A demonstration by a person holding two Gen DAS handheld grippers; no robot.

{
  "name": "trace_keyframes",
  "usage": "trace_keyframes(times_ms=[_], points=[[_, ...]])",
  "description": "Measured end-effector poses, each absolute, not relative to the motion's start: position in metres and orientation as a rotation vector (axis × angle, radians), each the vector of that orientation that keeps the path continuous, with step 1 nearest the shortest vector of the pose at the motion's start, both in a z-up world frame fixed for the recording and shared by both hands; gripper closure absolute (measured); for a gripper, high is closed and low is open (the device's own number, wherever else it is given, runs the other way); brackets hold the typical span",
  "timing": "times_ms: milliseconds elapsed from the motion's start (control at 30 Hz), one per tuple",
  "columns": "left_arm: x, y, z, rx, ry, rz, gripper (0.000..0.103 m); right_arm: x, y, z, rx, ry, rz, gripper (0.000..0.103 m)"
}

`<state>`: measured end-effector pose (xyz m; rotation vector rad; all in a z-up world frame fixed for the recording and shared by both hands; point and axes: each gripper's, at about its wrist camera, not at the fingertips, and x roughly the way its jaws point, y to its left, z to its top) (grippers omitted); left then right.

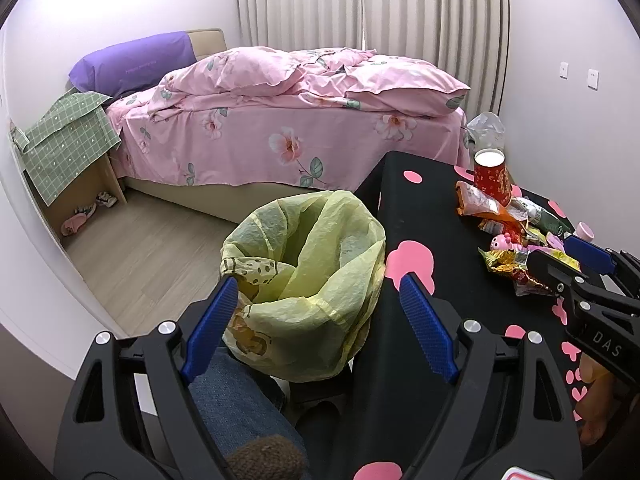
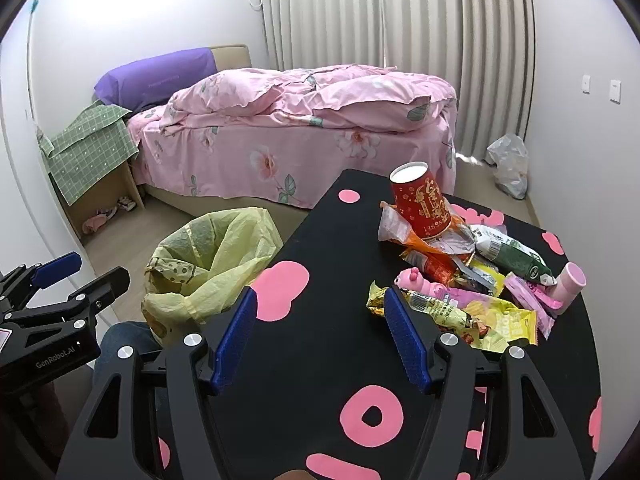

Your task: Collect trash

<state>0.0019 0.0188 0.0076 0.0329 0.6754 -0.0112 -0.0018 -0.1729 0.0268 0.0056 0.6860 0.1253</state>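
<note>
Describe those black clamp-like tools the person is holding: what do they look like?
Each hand-held gripper, left and right, is an angular black plastic frame with silver bolts and two blue ribbed pads. White lettering marks the bodies; one reads GenRobot.AI. No cables show. The person wears blue jeans.

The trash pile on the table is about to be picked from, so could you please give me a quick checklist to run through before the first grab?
1. Right gripper jaws open and holding nothing: ok.
2. Left gripper jaws open and holding nothing: ok.
3. Bin beside the table, yellow bag mouth open to take trash: ok.
4. Wrappers within the right gripper's path, nearest one just off its right finger: ok.
5. Red cup sits tilted on top of the wrappers, so it could tip when they are pulled: not ok.
6. Whether the cup holds liquid: cannot tell.
</note>
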Motion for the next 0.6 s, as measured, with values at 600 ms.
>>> trace_keyframes(times_ms=[600], points=[[0.0016, 0.0208, 0.0082, 0.030, 0.672, -0.010, 0.024, 0.0002, -0.1704, 0.0271, -0.002, 0.686, 0.125, 0.041]])
